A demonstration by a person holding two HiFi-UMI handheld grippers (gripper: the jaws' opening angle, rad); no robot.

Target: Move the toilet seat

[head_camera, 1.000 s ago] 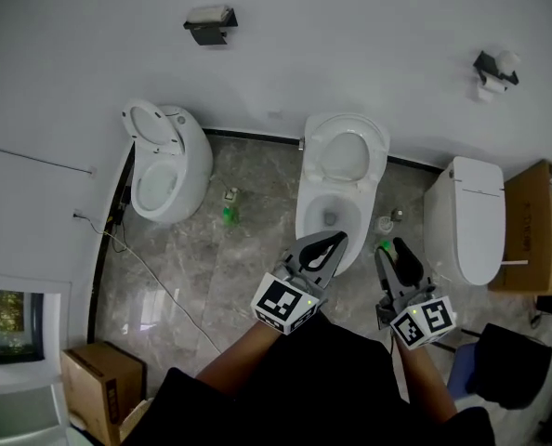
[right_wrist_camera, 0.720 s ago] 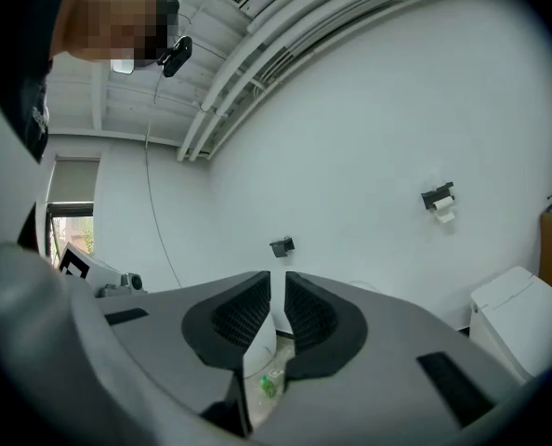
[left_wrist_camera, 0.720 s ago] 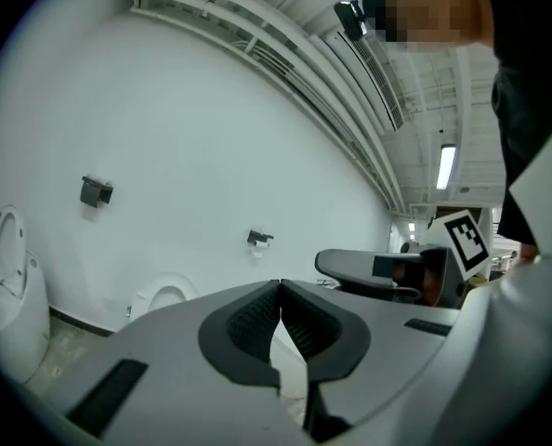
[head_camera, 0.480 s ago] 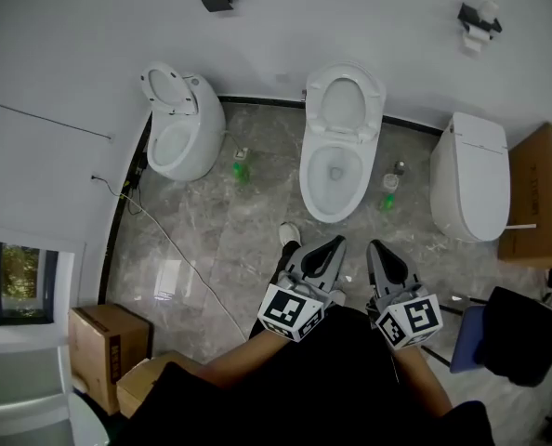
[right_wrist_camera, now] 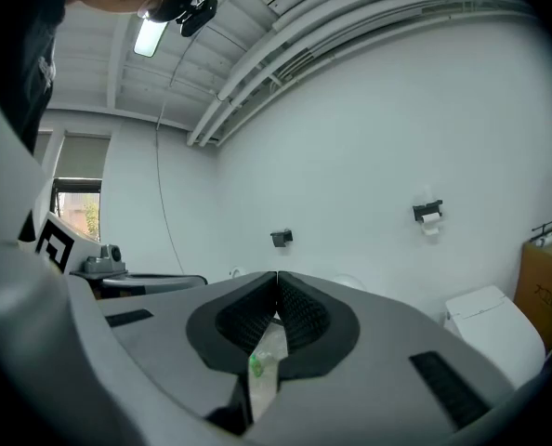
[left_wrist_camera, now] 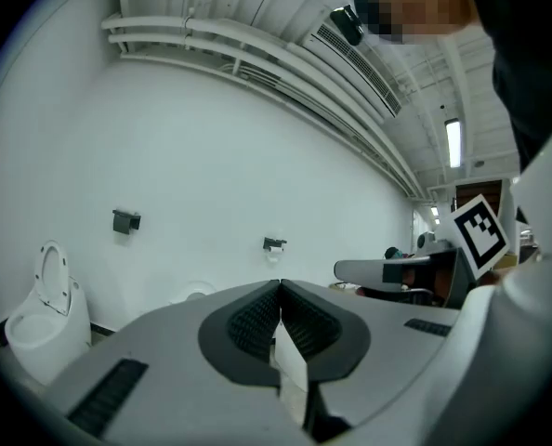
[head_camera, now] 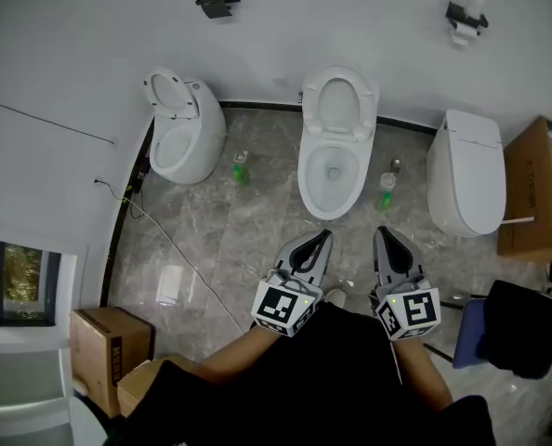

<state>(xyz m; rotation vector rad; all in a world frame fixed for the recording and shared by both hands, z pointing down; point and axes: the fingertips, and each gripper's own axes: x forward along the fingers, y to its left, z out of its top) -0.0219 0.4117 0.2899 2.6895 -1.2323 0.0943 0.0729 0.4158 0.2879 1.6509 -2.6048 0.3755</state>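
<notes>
The middle white toilet [head_camera: 332, 170] stands against the far wall with its seat [head_camera: 339, 100] raised and the bowl uncovered. Both grippers hang over the floor in front of it, clear of the bowl. My left gripper [head_camera: 325, 236] is shut with nothing in it, and in the left gripper view its jaws [left_wrist_camera: 279, 286] meet tip to tip. The right gripper [head_camera: 380, 232] is also shut and empty [right_wrist_camera: 276, 275]. Both point toward the wall. In both gripper views the middle toilet is mostly hidden behind the jaws.
A round toilet [head_camera: 178, 128] with its lid up stands at the left, a closed one [head_camera: 466, 184] at the right. Green bottles [head_camera: 242, 167] [head_camera: 386, 189] flank the middle toilet. Cardboard boxes [head_camera: 99, 360] [head_camera: 534, 193], a floor cable [head_camera: 174, 249] and a dark bag [head_camera: 518, 328] lie around.
Both grippers have drawn back from the middle toilet toward the person. The left one was over the bowl's front rim and now hangs over the floor.
</notes>
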